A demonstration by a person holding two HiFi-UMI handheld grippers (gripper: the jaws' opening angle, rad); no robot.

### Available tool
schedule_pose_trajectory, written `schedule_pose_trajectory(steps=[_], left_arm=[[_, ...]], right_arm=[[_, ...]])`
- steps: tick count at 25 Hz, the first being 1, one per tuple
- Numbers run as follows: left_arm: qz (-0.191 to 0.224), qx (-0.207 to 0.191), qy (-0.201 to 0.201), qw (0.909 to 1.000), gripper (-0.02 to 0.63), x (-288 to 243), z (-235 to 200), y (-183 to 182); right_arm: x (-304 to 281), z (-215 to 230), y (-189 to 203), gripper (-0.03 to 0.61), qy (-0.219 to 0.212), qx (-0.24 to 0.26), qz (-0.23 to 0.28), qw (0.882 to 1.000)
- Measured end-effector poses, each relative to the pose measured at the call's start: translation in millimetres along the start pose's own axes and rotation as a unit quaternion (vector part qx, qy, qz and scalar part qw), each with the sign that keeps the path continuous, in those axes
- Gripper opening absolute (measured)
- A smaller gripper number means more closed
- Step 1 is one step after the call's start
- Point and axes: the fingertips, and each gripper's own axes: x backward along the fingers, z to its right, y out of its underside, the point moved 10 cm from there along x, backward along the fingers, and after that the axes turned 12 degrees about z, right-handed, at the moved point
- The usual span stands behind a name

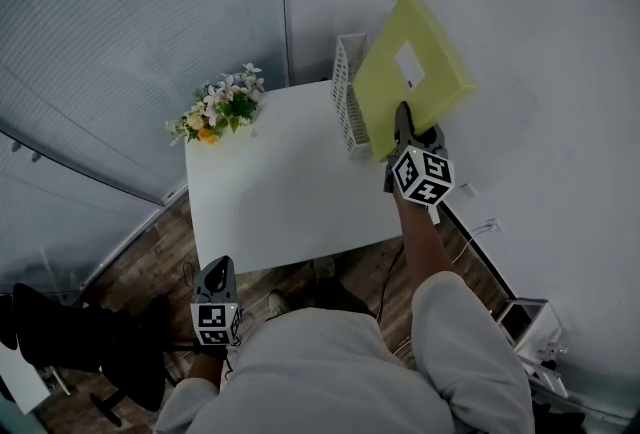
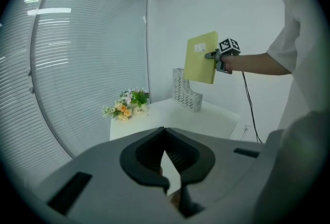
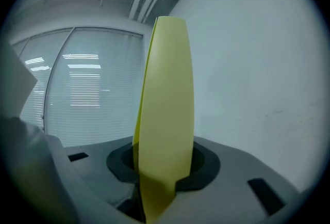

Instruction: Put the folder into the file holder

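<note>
A yellow folder [image 1: 410, 72] with a white label hangs tilted in the air over the table's far right corner. My right gripper [image 1: 405, 127] is shut on its lower edge. In the right gripper view the folder [image 3: 167, 114] stands edge-on between the jaws of that gripper [image 3: 162, 176]. The white mesh file holder [image 1: 350, 107] stands upright just left of and below the folder. From the left gripper view the folder [image 2: 201, 58] floats above the file holder [image 2: 186, 96]. My left gripper [image 1: 215, 302] hangs low in front of the table, jaws shut [image 2: 164, 132] on nothing.
A white table [image 1: 290, 192] sits in a corner between window blinds and a white wall. A small flower bunch [image 1: 222, 107] rests at its far left corner. Cables and a box [image 1: 530, 322] lie on the wooden floor at the right.
</note>
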Motion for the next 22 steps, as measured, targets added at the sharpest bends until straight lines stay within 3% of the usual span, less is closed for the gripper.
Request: schedule_pose_trajectory(steps=[22], left_arm=[[-0.088, 0.008, -0.032, 0.9955, 0.008, -23, 1, 15]], right_arm=[[-68, -11, 104, 0.143, -0.002, 0.055, 0.021, 0.998]])
